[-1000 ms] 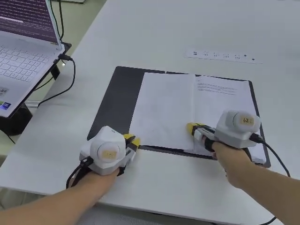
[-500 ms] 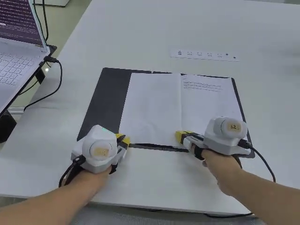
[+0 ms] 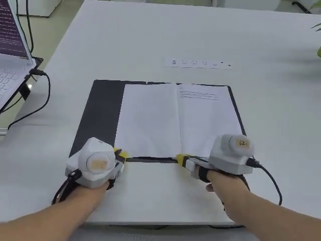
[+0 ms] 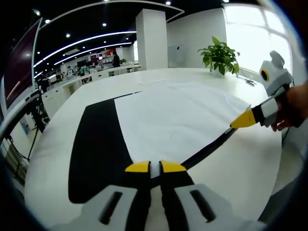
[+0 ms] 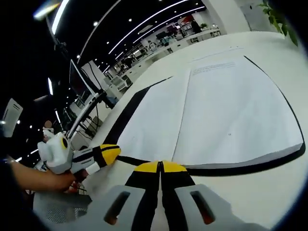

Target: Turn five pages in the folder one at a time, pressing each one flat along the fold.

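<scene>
Open folder [image 3: 160, 123] lies flat on the white counter [image 3: 150, 35], with the left hand-held gripper [image 3: 120, 155] and the right hand-held gripper [image 3: 181, 159] at its near edge.
A laptop [image 3: 6, 55] sits far left. The left hand-held gripper's yellow jaws are drawn almost together on nothing, at the near corner of the left page [image 3: 145, 115] beside the bare black cover [image 3: 103, 115]. Rightward, the right hand-held gripper's jaws are closed and empty, by the near end of the fold [image 3: 177, 125].

We see smooth white paper pages [image 3: 150, 118] in a matt black folder [image 3: 103, 115]. The table [image 3: 150, 35] is smooth. The left gripper [image 3: 120, 154] and right gripper [image 3: 180, 159] look plastic.
</scene>
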The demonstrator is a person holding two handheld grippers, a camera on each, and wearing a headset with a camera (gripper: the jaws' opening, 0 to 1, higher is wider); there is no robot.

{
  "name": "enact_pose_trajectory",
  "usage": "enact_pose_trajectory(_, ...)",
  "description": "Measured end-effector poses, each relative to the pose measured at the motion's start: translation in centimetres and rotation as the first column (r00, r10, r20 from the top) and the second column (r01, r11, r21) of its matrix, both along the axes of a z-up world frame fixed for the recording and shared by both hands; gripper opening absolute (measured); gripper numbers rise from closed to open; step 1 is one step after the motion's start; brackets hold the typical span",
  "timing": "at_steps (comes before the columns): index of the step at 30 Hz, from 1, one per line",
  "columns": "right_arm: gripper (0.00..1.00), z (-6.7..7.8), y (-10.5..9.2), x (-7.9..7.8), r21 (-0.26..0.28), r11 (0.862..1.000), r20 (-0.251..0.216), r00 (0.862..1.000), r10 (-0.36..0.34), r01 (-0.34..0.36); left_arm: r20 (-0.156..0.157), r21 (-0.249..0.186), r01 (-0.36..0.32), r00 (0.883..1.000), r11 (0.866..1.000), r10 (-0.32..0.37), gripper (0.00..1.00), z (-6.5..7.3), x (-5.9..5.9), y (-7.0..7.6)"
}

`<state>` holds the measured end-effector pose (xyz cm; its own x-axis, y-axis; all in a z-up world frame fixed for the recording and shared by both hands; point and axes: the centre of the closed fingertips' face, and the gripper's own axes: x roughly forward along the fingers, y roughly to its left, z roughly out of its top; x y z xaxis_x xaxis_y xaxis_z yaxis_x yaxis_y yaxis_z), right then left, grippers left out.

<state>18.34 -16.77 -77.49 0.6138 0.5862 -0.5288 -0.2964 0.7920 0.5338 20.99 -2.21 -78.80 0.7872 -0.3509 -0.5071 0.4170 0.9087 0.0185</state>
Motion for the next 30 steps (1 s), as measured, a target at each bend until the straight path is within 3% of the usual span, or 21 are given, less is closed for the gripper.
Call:
enact_pose_trajectory(6, 0.00, 2.8, 0.7, -1.7, 0.081, 0.997, -0.039, 0.999, 0.004, 0.000, -0.022, -0.009, -0.014, 1.000, 1.000, 0.014, 0.06, 0.1, 0.1, 0.1)
enact_pose_trajectory(8, 0.00, 4.1, 0.9, -2.4, 0.099, 0.995, -0.053, 0.999, 0.010, -0.005, -0.065, -0.043, -0.041, 0.997, 0.998, 0.038, 0.06, 0.1, 0.0, 0.1)
enact_pose_trajectory(10, 0.00, 5.9, 1.1, -2.8, 0.133, 0.991, -0.041, 0.999, 0.005, 0.001, -0.126, -0.136, -0.070, 0.991, 0.988, 0.053, 0.08, 0.3, 0.0, -0.3)
enact_pose_trajectory(11, 0.00, 7.0, 1.1, -3.0, 0.162, 0.987, -0.035, 0.999, -0.001, 0.006, -0.173, -0.165, -0.095, 0.983, 0.982, 0.066, 0.09, 0.3, -0.3, -0.2)
enact_pose_trajectory(13, 0.00, 8.3, 0.8, -3.5, 0.172, 0.985, -0.037, 0.999, -0.004, 0.010, -0.197, -0.152, -0.099, 0.978, 0.983, 0.068, 0.06, 0.7, -0.7, 0.1)
enact_pose_trajectory(16, 0.00, 10.2, 0.3, -4.2, 0.169, 0.986, -0.014, 1.000, 0.001, 0.001, -0.178, -0.188, -0.093, 0.982, 0.978, 0.059, 0.06, 2.6, -1.2, -0.2)
enact_pose_trajectory(17, 0.00, 11.4, -0.5, -4.5, 0.165, 0.986, 0.012, 1.000, -0.014, 0.012, -0.166, -0.243, -0.102, 0.984, 0.965, 0.063, 0.08, 4.4, -1.5, -0.5)
enact_pose_trajectory(18, 0.00, 11.9, -0.9, -4.6, 0.165, 0.986, 0.027, 0.999, -0.027, 0.022, -0.157, -0.265, -0.101, 0.986, 0.959, 0.061, 0.09, 5.3, -1.8, -0.6)
enact_pose_trajectory(21, 0.00, 13.7, -3.2, -4.8, 0.122, 0.991, 0.090, 0.993, -0.072, 0.061, -0.141, -0.274, -0.090, 0.989, 0.958, 0.053, 0.11, 8.0, -3.0, -0.5)
enact_pose_trajectory(24, 0.01, 15.4, -6.6, -4.7, 0.041, 0.989, 0.175, 0.973, -0.149, 0.144, -0.106, -0.291, -0.097, 0.992, 0.952, 0.068, 0.19, 11.1, -4.4, -0.2)
enact_pose_trajectory(28, 0.28, 16.5, -10.1, -4.6, -0.008, 0.976, 0.217, 0.953, -0.213, 0.220, -0.067, -0.309, -0.113, 0.993, 0.944, 0.097, 0.34, 13.9, -5.5, 0.7)
enact_pose_trajectory(30, 0.42, 16.7, -11.0, -4.6, -0.047, 0.973, 0.244, 0.947, -0.208, 0.226, -0.059, -0.305, -0.131, 0.991, 0.943, 0.118, 0.44, 14.5, -5.7, 1.2)
